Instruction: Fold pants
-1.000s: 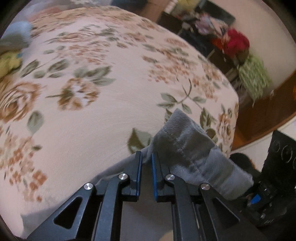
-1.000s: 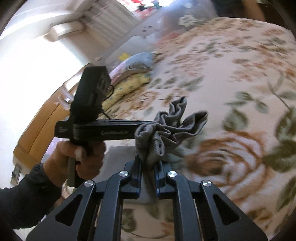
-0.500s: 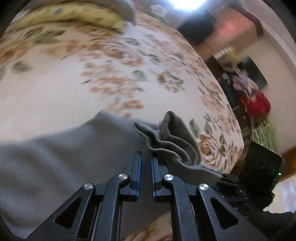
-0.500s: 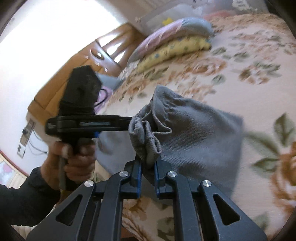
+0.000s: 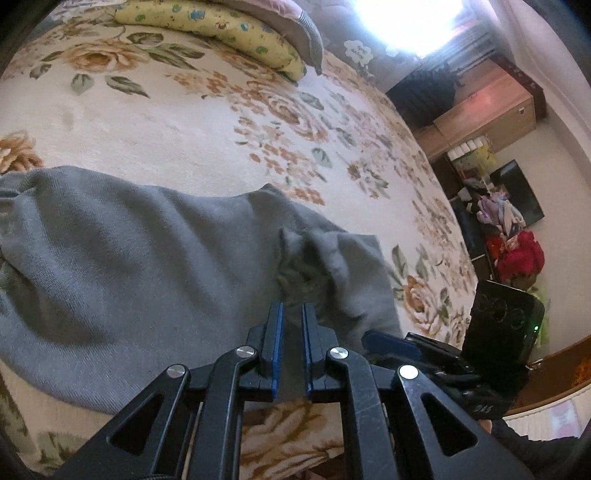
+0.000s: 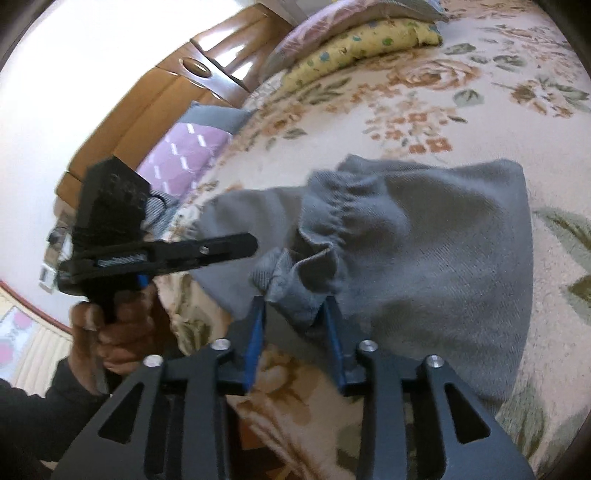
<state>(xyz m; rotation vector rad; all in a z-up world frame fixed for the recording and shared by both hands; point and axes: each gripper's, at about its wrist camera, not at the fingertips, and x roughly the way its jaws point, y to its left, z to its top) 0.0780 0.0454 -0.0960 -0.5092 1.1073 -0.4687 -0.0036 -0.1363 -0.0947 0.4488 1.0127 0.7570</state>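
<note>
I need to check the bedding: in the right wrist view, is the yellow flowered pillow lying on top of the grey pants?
No, the yellow pillow lies far up the bed, apart from the grey pants.

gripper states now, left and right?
Left gripper: closed on the bunched edge of the grey knit pants.
Right gripper: jaws opening, grey waistband still between them.

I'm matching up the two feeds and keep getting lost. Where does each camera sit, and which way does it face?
Left wrist: sits on the left hand-held gripper, looking down along its fingers at the grey pants on the floral bedspread; the right hand-held gripper shows at lower right.
Right wrist: sits on the right hand-held gripper, whose jaws are opening around the pants' gathered edge; the left hand and sleeve show at left.
Shared: pants, bedspread, yellow pillow.
</note>
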